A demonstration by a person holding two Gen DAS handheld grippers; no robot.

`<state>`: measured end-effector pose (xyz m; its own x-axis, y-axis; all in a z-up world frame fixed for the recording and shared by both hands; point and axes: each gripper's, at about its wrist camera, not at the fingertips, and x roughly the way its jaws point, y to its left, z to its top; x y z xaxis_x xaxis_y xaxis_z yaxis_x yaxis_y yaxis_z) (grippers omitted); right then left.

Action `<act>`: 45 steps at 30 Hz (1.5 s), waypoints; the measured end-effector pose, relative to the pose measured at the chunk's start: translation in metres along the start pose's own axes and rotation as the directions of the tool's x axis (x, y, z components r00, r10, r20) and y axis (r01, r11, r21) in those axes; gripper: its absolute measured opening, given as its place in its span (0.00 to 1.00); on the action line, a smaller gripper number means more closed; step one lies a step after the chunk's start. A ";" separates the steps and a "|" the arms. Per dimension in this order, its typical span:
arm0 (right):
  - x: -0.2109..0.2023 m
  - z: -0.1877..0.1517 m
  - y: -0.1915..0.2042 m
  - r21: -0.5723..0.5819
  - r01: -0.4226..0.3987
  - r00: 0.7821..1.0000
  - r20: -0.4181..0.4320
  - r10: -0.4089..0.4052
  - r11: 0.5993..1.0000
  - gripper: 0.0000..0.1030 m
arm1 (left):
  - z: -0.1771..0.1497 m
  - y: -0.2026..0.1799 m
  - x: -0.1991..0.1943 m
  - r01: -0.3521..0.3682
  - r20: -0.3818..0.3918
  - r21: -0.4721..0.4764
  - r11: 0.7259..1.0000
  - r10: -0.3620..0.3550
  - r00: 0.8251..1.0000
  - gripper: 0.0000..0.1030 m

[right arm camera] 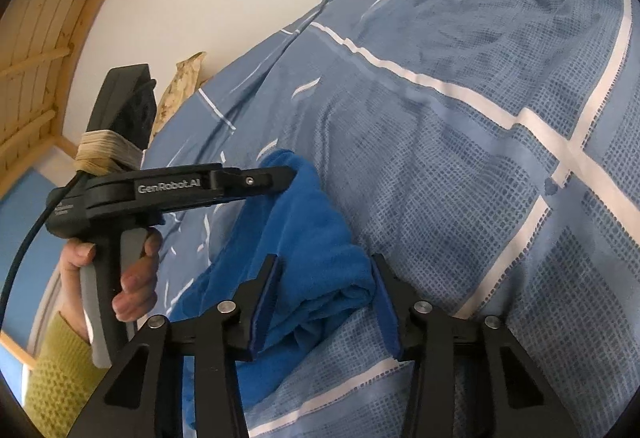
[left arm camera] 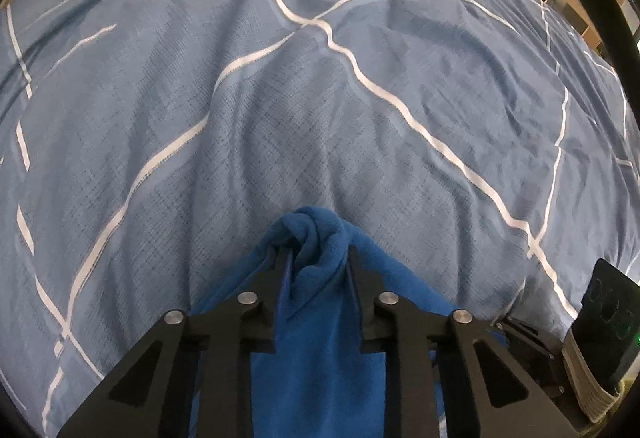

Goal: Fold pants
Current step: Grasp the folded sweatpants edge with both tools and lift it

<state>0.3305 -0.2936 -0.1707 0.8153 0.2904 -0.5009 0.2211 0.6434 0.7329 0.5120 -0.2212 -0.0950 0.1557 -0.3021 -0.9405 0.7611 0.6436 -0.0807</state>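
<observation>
Two tools engage one pair of blue pants lying bunched on the bed's blue, white-lined duvet. Left tool: clenched on a gathered wad of the pants fabric, which drapes down between and below its fingers. Right tool: jaws spread, straddling a folded end of the pants without pinching it. The person's left hand grips the left tool's handle.
</observation>
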 end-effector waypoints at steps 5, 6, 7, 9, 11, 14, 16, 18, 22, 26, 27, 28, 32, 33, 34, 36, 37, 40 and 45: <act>-0.003 -0.001 -0.001 -0.001 0.000 1.000 0.002 0.000 1.000 0.34 | -0.007 0.002 -0.002 -0.003 0.074 -0.047 0.999 0.007 0.997 0.16; -0.004 -0.001 0.000 -0.008 -0.001 1.000 0.004 0.001 1.000 0.33 | -0.011 0.006 -0.005 0.002 0.093 -0.061 0.998 0.004 0.996 0.16; -0.006 0.000 0.001 -0.014 0.002 1.000 0.005 -0.002 1.000 0.31 | -0.014 0.008 -0.009 0.011 0.115 -0.077 0.997 -0.002 0.993 0.15; -0.009 0.001 0.006 -0.039 0.006 1.000 0.011 -0.006 0.999 0.30 | -0.020 0.010 -0.019 0.024 0.157 -0.090 0.996 -0.009 0.988 0.15; -0.015 0.001 0.016 -0.082 0.019 1.000 0.023 -0.017 0.996 0.29 | -0.026 0.014 -0.033 0.049 0.199 -0.100 0.994 -0.028 0.980 0.15; -0.024 0.000 0.033 -0.153 0.048 0.998 0.046 -0.041 0.987 0.29 | -0.035 0.023 -0.056 0.085 0.267 -0.113 0.990 -0.052 0.962 0.15; -0.031 -0.002 0.050 -0.216 0.072 0.996 0.072 -0.058 0.974 0.29 | -0.040 0.027 -0.071 0.094 0.306 -0.115 0.989 -0.054 0.951 0.15; -0.037 -0.004 0.069 -0.270 0.090 0.993 0.094 -0.067 0.959 0.28 | -0.050 0.032 -0.090 0.089 0.349 -0.110 0.990 -0.045 0.936 0.15; -0.048 -0.014 0.105 -0.368 0.118 0.988 0.132 -0.074 0.922 0.28 | -0.070 0.043 -0.128 0.070 0.406 -0.111 0.991 -0.019 0.914 0.15; -0.059 -0.032 0.143 -0.456 0.122 0.986 0.156 -0.055 0.882 0.27 | -0.100 0.057 -0.163 0.047 0.451 -0.106 0.993 0.006 0.893 0.15; -0.058 -0.037 0.153 -0.476 0.120 0.986 0.159 -0.048 0.871 0.27 | -0.107 0.061 -0.171 0.041 0.458 -0.105 0.994 0.012 0.889 0.15; -0.060 -0.042 0.162 -0.494 0.122 0.985 0.165 -0.045 0.861 0.27 | -0.115 0.065 -0.178 0.035 0.466 -0.106 0.994 0.019 0.884 0.15; -0.061 -0.068 0.200 -0.582 0.139 0.981 0.190 -0.033 0.801 0.27 | -0.148 0.087 -0.198 0.025 0.490 -0.126 0.992 0.041 0.871 0.15; -0.060 -0.077 0.211 -0.609 0.141 0.981 0.191 -0.028 0.780 0.26 | -0.157 0.093 -0.202 0.026 0.496 -0.136 0.990 0.045 0.867 0.15; -0.060 -0.084 0.219 -0.626 0.143 0.981 0.195 -0.024 0.766 0.26 | -0.165 0.098 -0.205 0.029 0.501 -0.144 0.989 0.048 0.864 0.15; -0.056 -0.102 0.237 -0.665 0.150 0.980 0.200 -0.020 0.731 0.26 | -0.185 0.113 -0.211 0.041 0.514 -0.164 0.986 0.050 0.856 0.15; -0.055 -0.109 0.244 -0.677 0.155 0.979 0.205 -0.018 0.719 0.26 | -0.192 0.119 -0.213 0.043 0.515 -0.171 0.984 0.052 0.855 0.15; -0.047 -0.135 0.265 -0.715 0.167 0.977 0.212 -0.017 0.679 0.25 | -0.216 0.137 -0.216 0.040 0.514 -0.185 0.982 0.062 0.855 0.15; -0.028 -0.182 0.296 -0.778 0.167 0.980 0.201 -0.012 0.606 0.25 | -0.254 0.169 -0.214 0.036 0.499 -0.223 0.974 0.082 0.863 0.15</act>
<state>0.2756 0.0180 -0.0233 0.9035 0.1347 -0.4068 -0.1464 0.9892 0.0024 0.4470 0.1310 0.0086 0.5110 -0.5583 -0.6536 0.6063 0.7731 -0.1863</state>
